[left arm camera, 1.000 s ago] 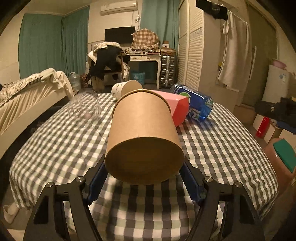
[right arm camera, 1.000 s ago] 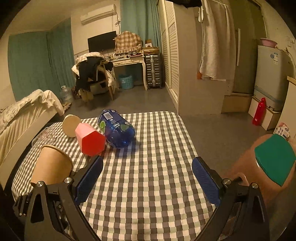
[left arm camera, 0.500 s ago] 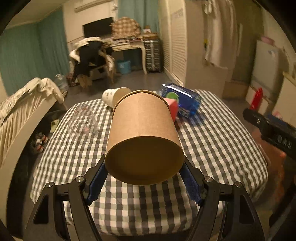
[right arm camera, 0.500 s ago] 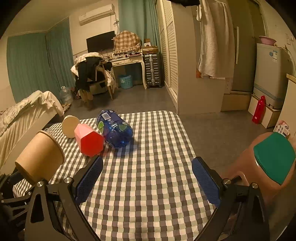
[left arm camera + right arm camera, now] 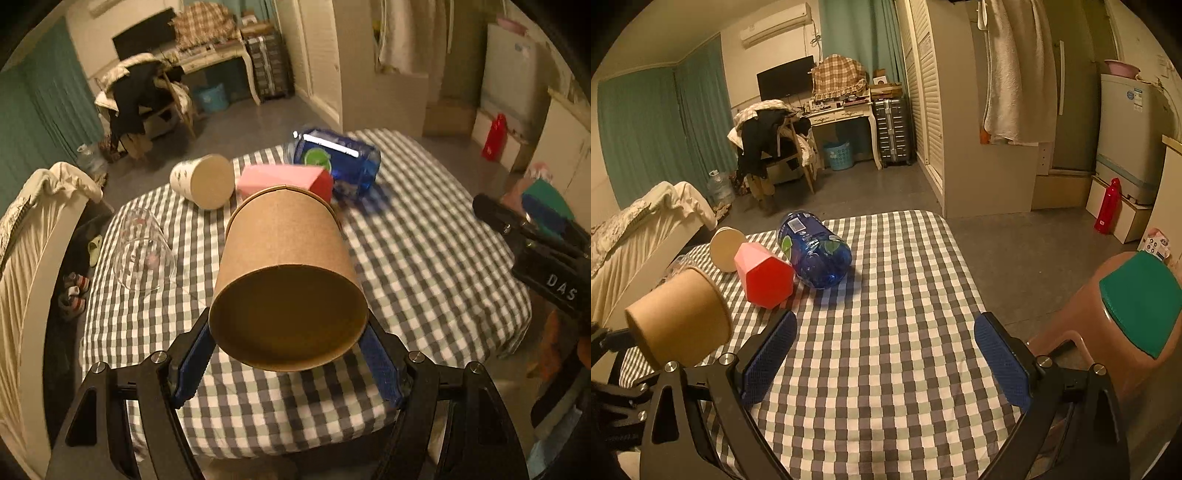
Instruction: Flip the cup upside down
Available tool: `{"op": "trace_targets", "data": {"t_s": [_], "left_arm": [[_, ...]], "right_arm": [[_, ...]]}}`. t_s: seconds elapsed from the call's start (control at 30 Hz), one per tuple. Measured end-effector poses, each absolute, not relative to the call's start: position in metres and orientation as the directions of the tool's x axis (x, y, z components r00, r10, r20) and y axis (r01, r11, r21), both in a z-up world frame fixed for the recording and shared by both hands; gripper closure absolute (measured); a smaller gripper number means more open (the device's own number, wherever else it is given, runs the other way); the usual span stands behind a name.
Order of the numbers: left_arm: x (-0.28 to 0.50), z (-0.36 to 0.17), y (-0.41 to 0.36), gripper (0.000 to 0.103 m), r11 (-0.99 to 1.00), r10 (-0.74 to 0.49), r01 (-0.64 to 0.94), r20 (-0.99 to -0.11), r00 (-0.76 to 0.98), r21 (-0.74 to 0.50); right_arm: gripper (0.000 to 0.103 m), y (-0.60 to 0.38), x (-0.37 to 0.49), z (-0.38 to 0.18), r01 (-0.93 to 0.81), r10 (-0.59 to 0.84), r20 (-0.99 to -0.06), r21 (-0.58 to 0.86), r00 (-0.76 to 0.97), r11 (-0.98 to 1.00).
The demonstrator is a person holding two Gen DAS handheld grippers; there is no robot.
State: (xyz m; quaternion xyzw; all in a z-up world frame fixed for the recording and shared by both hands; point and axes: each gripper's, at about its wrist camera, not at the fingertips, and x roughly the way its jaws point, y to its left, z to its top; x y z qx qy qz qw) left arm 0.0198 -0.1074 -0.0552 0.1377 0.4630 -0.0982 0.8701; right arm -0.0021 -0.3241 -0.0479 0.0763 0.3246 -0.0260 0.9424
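My left gripper (image 5: 288, 363) is shut on a brown paper cup (image 5: 286, 273), which it holds in the air above the checked tablecloth (image 5: 424, 266). The cup lies along the fingers with its flat base toward the camera and its rim pointing away. The cup also shows in the right wrist view (image 5: 679, 325), at the left, held sideways above the table's near left corner. My right gripper (image 5: 884, 363) is open and empty over the near part of the table (image 5: 886, 332); it also shows in the left wrist view (image 5: 535, 243) at the right edge.
On the far part of the table lie a red hexagonal cup (image 5: 764, 275), a blue plastic bottle (image 5: 814, 254), a white paper cup (image 5: 203, 181) and a clear glass (image 5: 142, 254), all on their sides. A brown stool with a green top (image 5: 1137, 314) stands right of the table. A bed (image 5: 33, 229) runs along the left.
My left gripper has lifted the brown cup up off the table and tilted to look down on it. The right gripper has stayed nearly still.
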Motion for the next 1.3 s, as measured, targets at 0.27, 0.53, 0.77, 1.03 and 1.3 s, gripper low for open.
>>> {"op": "trace_targets", "data": {"t_s": [0.27,0.53,0.77,1.03,1.3], "left_arm": [[0.026,-0.046,-0.107,0.026,0.909,-0.004,0.37,-0.884,0.468,0.191],[0.032,-0.049,-0.111,0.027,0.907,-0.01,0.362,-0.852,0.524,0.213],[0.038,-0.035,-0.106,0.027,0.946,-0.066,0.277,-0.734,0.676,0.169],[0.044,-0.068,-0.101,0.027,0.977,-0.092,0.195,-0.661,0.745,0.085],[0.032,-0.073,-0.099,0.025,0.984,-0.135,0.178,-0.617,0.776,0.008]], "right_arm": [[0.006,-0.331,0.003,-0.051,0.125,0.001,-0.631,0.155,0.776,0.98],[0.006,-0.329,0.003,-0.051,0.116,0.001,-0.631,0.144,0.776,0.983],[0.006,-0.337,0.004,-0.052,0.144,-0.006,-0.637,0.166,0.771,0.976],[0.006,-0.331,0.004,-0.052,0.135,-0.017,-0.639,0.137,0.769,0.981],[0.006,-0.329,0.005,-0.052,0.125,-0.012,-0.633,0.133,0.774,0.983]]}}
